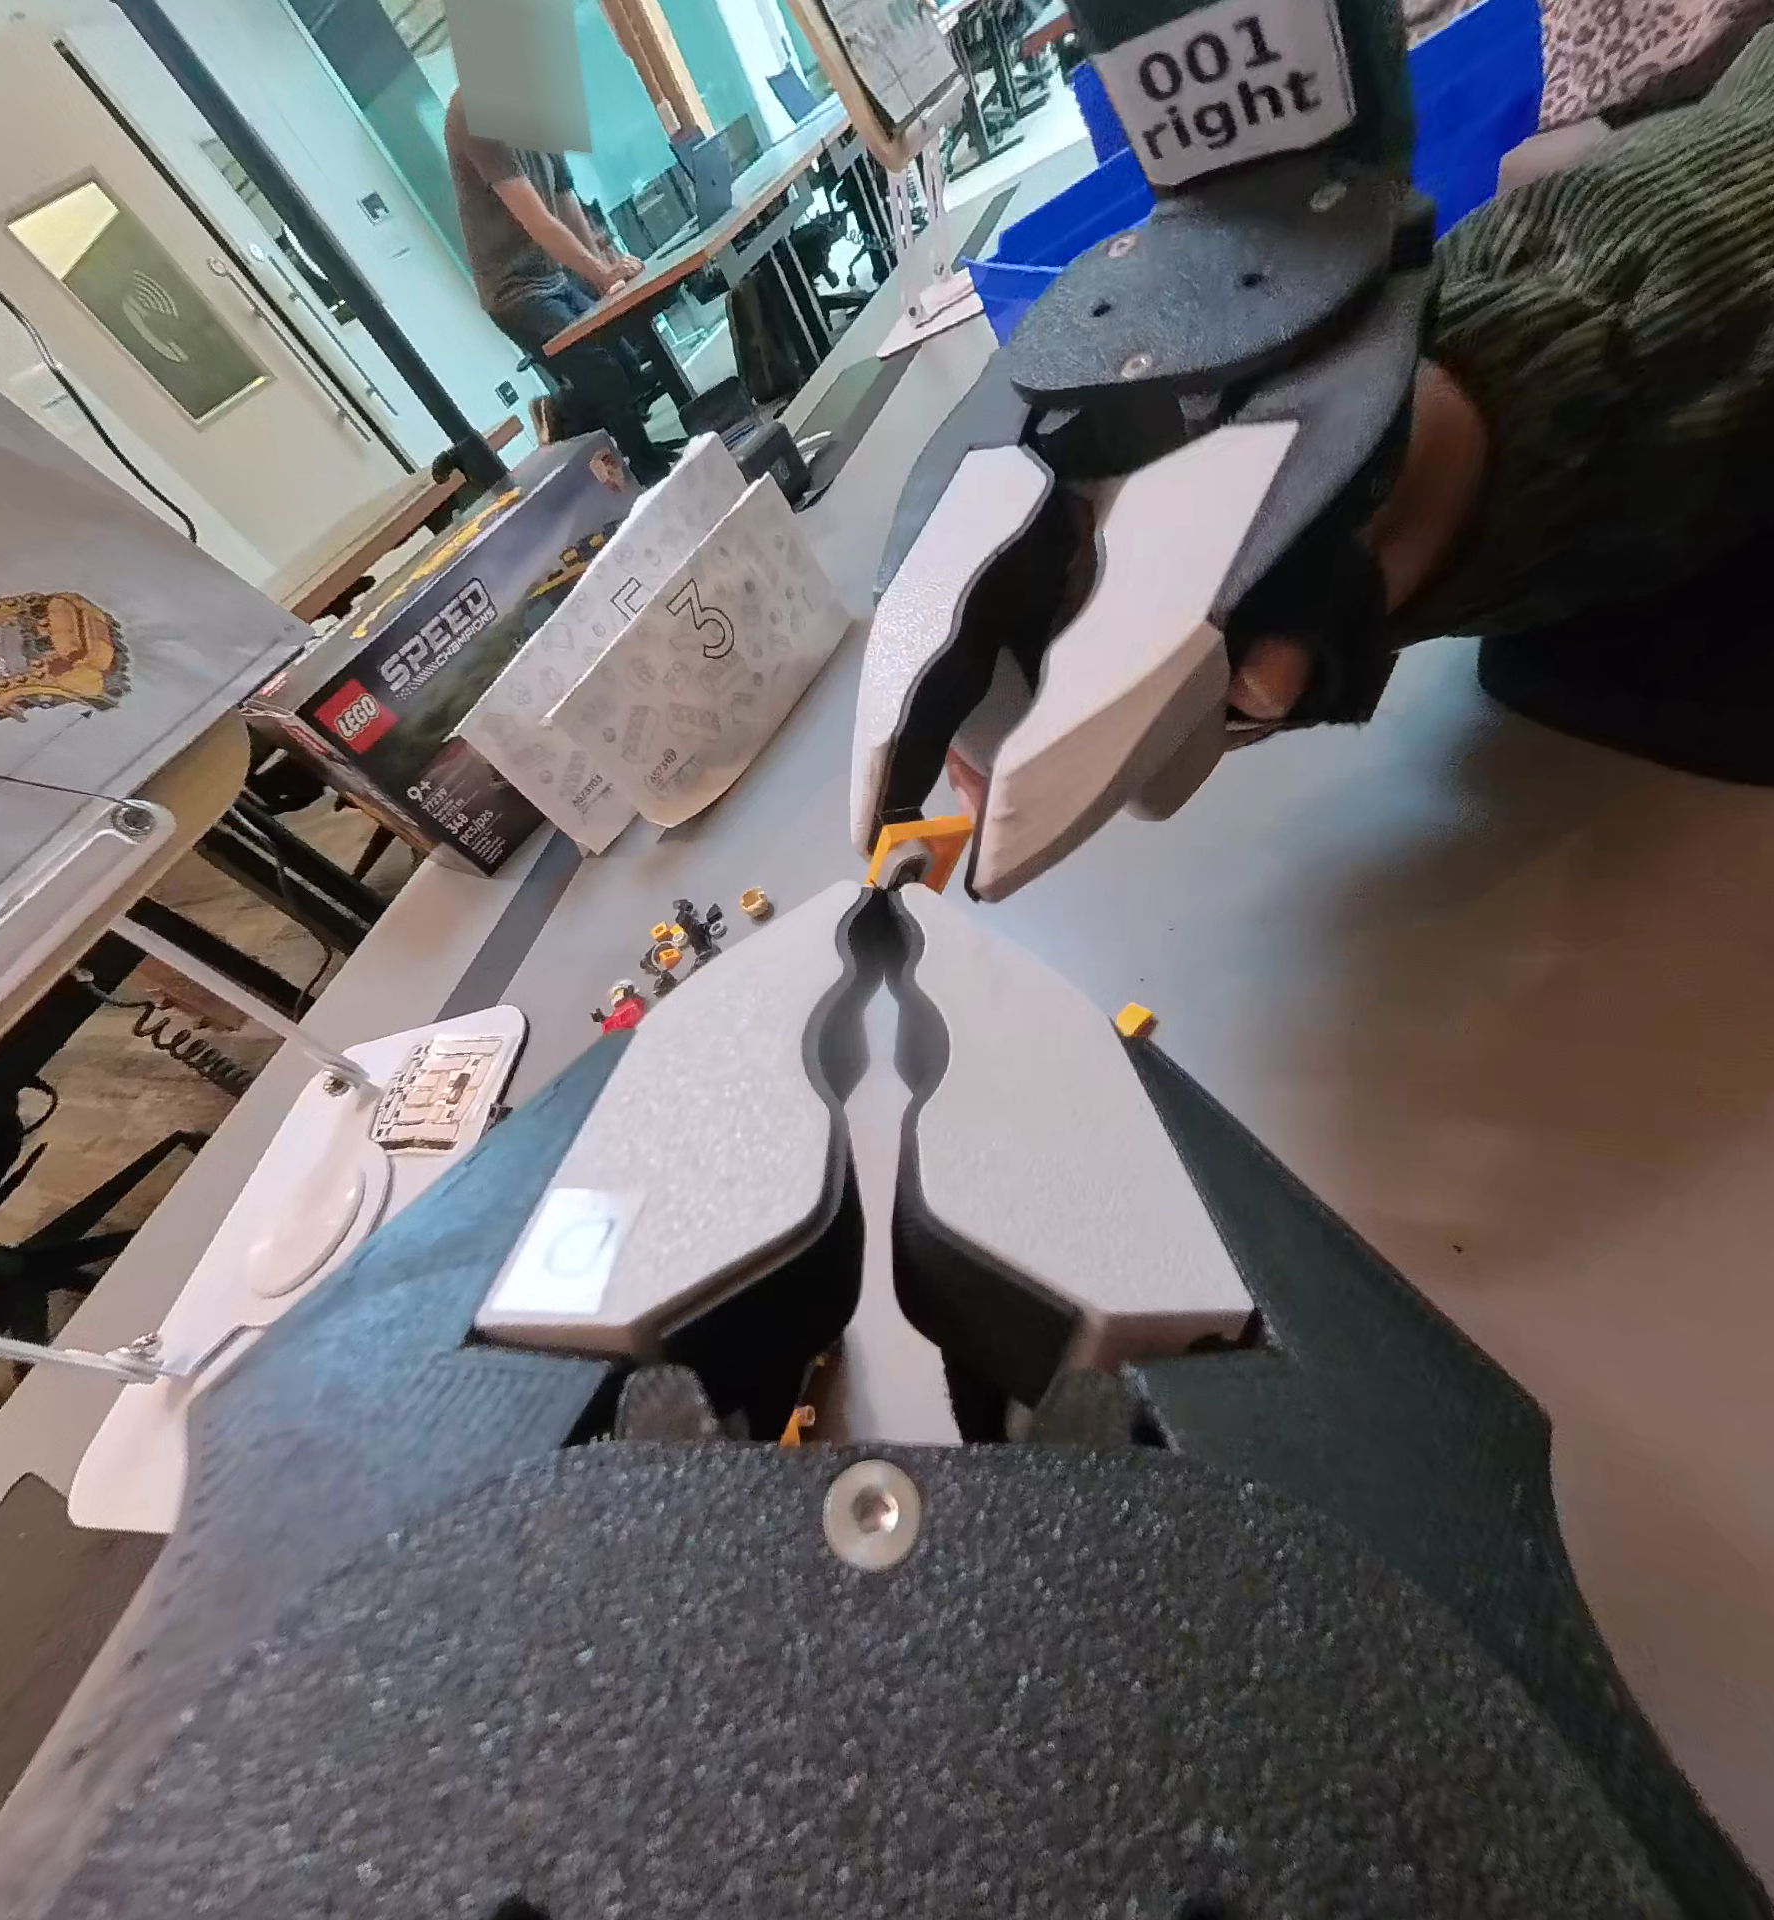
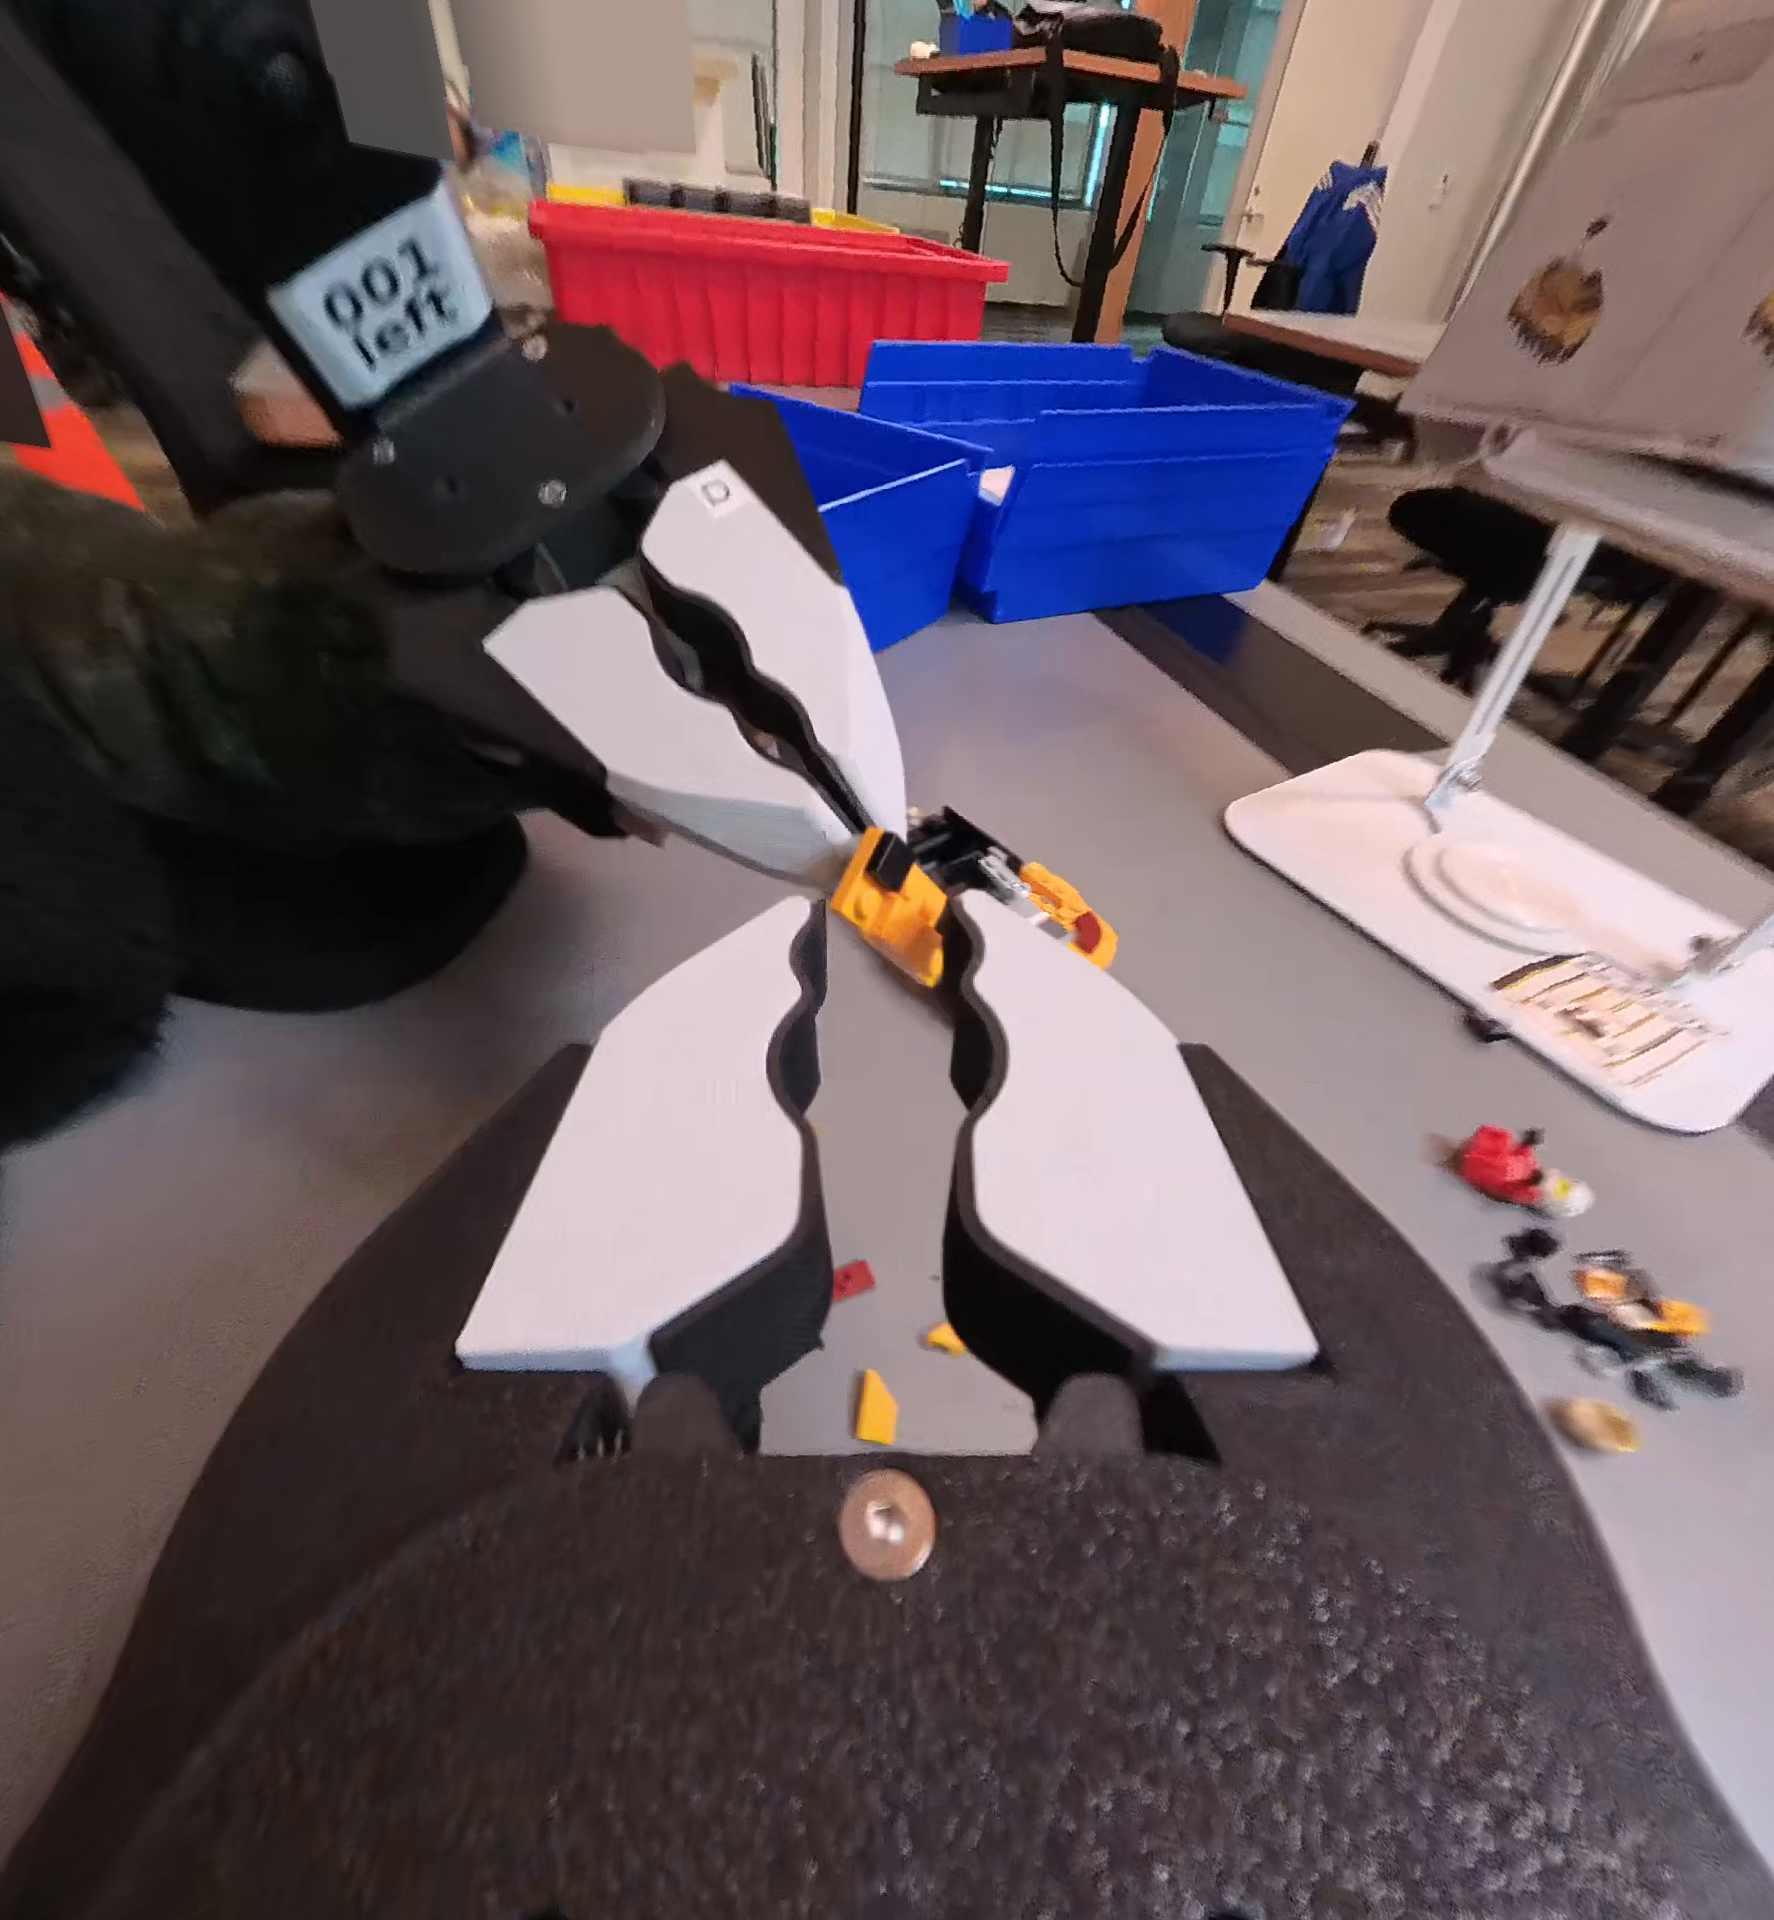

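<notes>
A small orange, black and grey brick assembly (image 2: 888, 914) with a red part hangs just above the grey table (image 1: 1330, 987). My left gripper (image 1: 878, 902) is shut, and its tips pinch the lower corner of the assembly's orange plate (image 1: 930, 836). In the right wrist view it (image 2: 867, 831) comes in from the upper left, next to a black piece on the assembly. My right gripper (image 2: 888, 920) is open with the assembly between its fingertips. One finger (image 2: 976, 935) touches it, and a narrow gap shows at the other. It reaches in from the upper right in the left wrist view (image 1: 927, 854).
Loose small bricks (image 1: 680, 935), a red minifigure (image 1: 623, 1010) and a yellow piece (image 1: 1132, 1018) lie on the table. A toy box (image 1: 426, 707) and paper bags (image 1: 696, 665) stand behind. There is a white stand base (image 2: 1485, 914), and blue bins (image 2: 1122, 488) and a red bin (image 2: 758, 281) are farther back. Both grippers' tips are close together, under 4 cm apart.
</notes>
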Action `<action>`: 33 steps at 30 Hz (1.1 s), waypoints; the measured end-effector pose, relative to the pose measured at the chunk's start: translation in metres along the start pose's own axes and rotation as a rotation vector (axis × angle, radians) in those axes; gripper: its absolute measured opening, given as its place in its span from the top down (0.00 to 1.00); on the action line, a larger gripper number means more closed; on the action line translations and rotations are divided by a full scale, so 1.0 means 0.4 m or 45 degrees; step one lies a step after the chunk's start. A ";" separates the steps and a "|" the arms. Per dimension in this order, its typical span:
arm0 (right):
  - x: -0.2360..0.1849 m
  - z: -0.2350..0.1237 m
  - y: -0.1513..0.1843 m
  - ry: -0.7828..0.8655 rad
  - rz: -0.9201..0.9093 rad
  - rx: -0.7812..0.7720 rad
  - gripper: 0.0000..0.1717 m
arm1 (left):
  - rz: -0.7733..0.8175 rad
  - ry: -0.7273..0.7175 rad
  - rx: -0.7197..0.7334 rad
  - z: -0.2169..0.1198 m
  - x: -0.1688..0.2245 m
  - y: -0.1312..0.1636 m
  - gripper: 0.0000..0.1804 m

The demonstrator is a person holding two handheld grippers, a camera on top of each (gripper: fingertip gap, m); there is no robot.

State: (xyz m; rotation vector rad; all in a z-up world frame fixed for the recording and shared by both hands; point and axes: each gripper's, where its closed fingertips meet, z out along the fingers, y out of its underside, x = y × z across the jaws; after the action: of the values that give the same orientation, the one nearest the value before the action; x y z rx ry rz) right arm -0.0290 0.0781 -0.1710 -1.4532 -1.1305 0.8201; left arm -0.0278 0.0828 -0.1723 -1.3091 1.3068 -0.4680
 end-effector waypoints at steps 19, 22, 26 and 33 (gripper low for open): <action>0.015 0.005 0.012 0.221 -0.273 -0.116 0.96 | -0.356 0.125 0.120 0.011 0.002 -0.012 0.94; 0.015 0.003 0.007 0.262 -0.334 -0.117 0.96 | -0.395 0.125 0.134 0.010 0.000 -0.017 0.94; 0.014 -0.001 -0.004 0.320 -0.416 -0.114 0.96 | -0.363 0.069 0.124 0.007 -0.004 -0.025 0.95; 0.027 -0.002 -0.007 0.438 -0.463 -0.137 0.96 | -0.280 -0.067 0.041 0.004 -0.016 -0.021 0.96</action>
State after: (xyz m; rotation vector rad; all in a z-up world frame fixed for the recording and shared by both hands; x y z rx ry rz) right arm -0.0255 0.0879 -0.1672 -1.3562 -1.1378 0.2474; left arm -0.0248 0.0865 -0.1625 -1.4357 1.1131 -0.6005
